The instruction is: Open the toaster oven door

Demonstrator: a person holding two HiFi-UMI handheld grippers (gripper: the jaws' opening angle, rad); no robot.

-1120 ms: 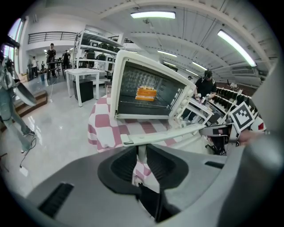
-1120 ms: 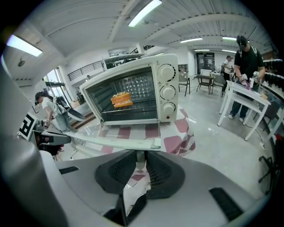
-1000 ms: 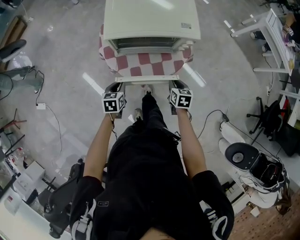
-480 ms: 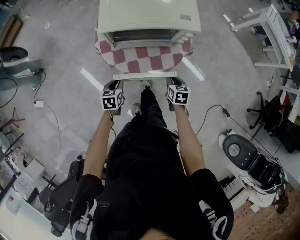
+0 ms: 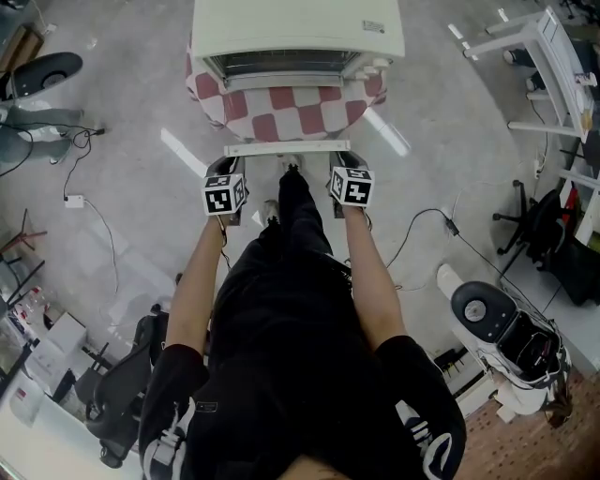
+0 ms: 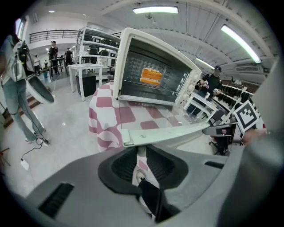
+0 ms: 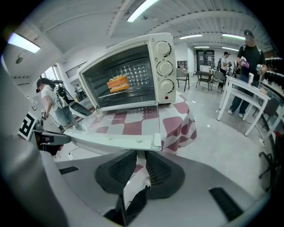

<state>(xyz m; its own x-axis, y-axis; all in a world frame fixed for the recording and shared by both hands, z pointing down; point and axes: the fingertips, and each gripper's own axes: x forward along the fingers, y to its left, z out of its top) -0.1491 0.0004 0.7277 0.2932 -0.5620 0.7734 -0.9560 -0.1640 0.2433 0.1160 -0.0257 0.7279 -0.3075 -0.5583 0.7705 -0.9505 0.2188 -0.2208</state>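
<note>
A cream toaster oven (image 5: 298,28) stands on a small table under a red-and-white checked cloth (image 5: 246,123). Its glass door (image 7: 128,117) lies folded down, about level, with the pale handle bar (image 5: 286,148) at its near edge. My left gripper (image 5: 228,169) is at the bar's left end and my right gripper (image 5: 339,169) at its right end. In the left gripper view, the narrow-set jaws (image 6: 142,148) run up under the handle (image 6: 168,133) at its screw. The right gripper view shows the same (image 7: 141,153) under the handle (image 7: 115,142). An orange food item (image 7: 117,82) sits on the oven rack.
The person's legs stand between the grippers, below the door. A white frame table (image 5: 553,66) is at the right, and a round white machine (image 5: 497,328) with cables sits on the floor at the lower right. People stand by tables in the background (image 7: 246,66).
The handle and both grippers sit slightly farther out from the oven front than a second ago. The head view has shifted a little. Both grips look unchanged.
</note>
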